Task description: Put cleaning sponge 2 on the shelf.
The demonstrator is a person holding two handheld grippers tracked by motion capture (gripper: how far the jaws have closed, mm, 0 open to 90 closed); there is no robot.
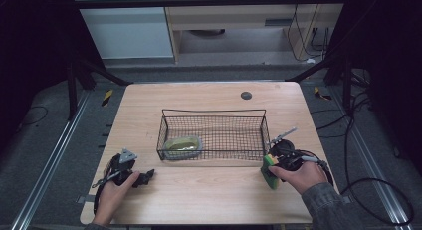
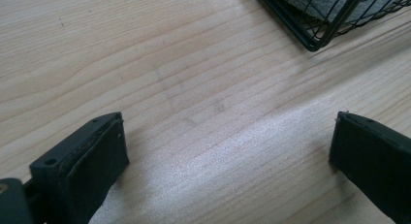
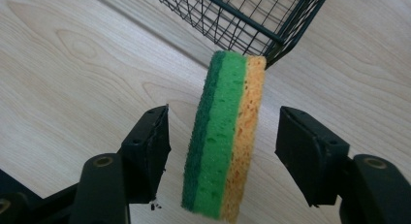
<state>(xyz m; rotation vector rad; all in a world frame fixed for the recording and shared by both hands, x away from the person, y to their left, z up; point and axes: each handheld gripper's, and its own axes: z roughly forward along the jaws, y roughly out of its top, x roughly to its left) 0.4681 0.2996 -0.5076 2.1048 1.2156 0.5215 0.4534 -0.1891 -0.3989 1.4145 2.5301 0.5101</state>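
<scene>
Sponge (image 3: 224,141) btwn jaws, nr basket (image 3: 252,20)

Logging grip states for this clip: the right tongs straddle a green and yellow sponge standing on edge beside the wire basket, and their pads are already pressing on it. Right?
Not quite. The sponge does stand on edge between the right tongs beside the wire basket, but the pads are not pressing on it: the right gripper view shows a gap on both sides.

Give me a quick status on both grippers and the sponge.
Left gripper open over bare table. Right gripper open, fingers either side of the sponge, not yet pressing. Wire basket just beyond; nothing between.
</scene>
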